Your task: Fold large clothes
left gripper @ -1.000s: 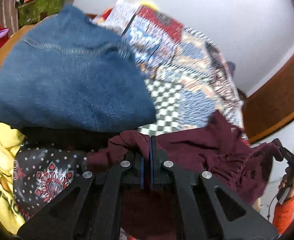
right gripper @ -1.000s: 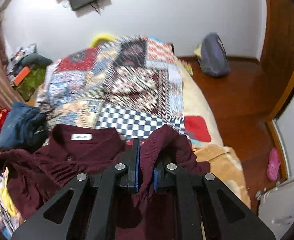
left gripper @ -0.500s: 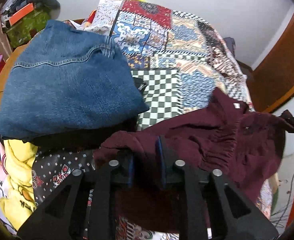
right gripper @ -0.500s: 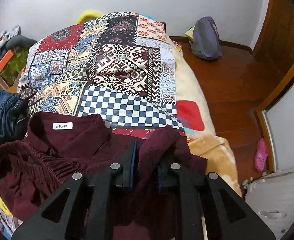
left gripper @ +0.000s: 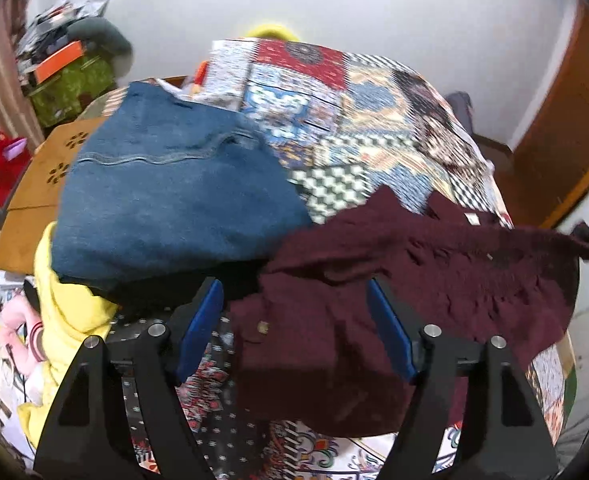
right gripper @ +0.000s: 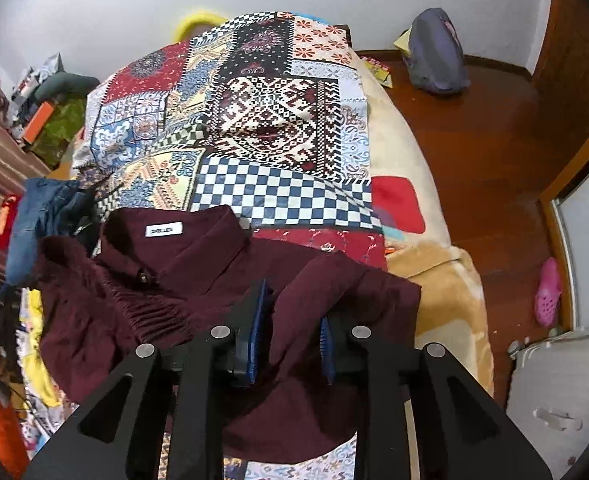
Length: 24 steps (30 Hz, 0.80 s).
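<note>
Beyond both pairs of fingers stretches the bed [right gripper: 446,280], covered by a patchwork quilt [right gripper: 278,120] that runs away towards the far wall. Just past the left fingers and off to their left sits a folded stack topped by blue jeans [left gripper: 166,200], with a yellow garment [left gripper: 70,308] under it. The maroon shirt [right gripper: 198,272] lies on the near end of the quilt, directly under and ahead of both grippers, its collar and white label [right gripper: 164,230] ahead of the right fingers and to their left. The left gripper [left gripper: 298,332] has just been opening and now stands wide, a cuffed fold of maroon cloth lying loose between its fingers without being pinched. The right gripper [right gripper: 290,328] has also been opening, only a little; a ridge of shirt stands in the narrow gap, and the pads appear to have let go of it. The shirt looks soft, light and limp, likely to sag and bunch, so the shoulder seams or hem corners seem the soundest places to pinch it.
</note>
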Tool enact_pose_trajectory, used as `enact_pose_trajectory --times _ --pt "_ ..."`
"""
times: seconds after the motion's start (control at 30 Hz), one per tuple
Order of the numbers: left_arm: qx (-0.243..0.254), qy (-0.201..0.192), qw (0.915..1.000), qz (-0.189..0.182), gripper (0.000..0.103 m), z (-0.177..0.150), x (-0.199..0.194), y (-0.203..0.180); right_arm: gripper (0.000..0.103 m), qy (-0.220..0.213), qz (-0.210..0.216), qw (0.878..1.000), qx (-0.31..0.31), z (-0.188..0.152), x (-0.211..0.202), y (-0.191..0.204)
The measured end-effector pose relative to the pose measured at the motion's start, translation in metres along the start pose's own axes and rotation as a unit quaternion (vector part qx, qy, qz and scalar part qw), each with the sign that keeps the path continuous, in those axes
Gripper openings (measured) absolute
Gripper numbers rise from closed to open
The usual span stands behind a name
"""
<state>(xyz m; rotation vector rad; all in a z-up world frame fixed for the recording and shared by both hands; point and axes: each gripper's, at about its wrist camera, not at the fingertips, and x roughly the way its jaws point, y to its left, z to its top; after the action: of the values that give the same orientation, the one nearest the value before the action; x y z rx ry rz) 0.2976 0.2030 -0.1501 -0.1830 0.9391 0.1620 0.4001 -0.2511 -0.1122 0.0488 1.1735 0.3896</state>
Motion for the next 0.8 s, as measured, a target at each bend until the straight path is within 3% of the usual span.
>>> enact_pose_trajectory --times 0.1,0.23,0.37,0.43,0.53,0.8 --pt "0.039 0.011 0.9991 -0.015 0.073 -0.006 0.013 -0.032 0.023 -0.014 -0.029 0.999 -0.011 0.001 -0.005 0.007" --pt "0.098 0.041 0.9939 -0.029 0.073 -0.020 0.048 -0.079 0.050 -0.062 -0.078 0.995 -0.017 0.007 -0.026 0.006" --pt "0.127 0.069 0.9892 0.024 0.074 -0.033 0.094 -0.095 0.051 -0.082 -0.095 0.991 -0.042 0.002 -0.040 0.011" --pt "0.111 0.069 0.9912 0.021 0.076 -0.034 0.103 -0.090 0.051 -0.082 -0.088 0.991 -0.059 -0.007 -0.040 0.018" --pt "0.095 0.063 0.9932 0.023 0.079 -0.029 0.103 -0.080 0.059 -0.063 -0.070 0.992 -0.086 -0.026 -0.018 0.036" --pt "0.090 0.030 0.9941 0.054 0.078 -0.035 0.085 -0.070 0.059 0.017 -0.028 0.991 -0.130 -0.086 0.076 0.081"
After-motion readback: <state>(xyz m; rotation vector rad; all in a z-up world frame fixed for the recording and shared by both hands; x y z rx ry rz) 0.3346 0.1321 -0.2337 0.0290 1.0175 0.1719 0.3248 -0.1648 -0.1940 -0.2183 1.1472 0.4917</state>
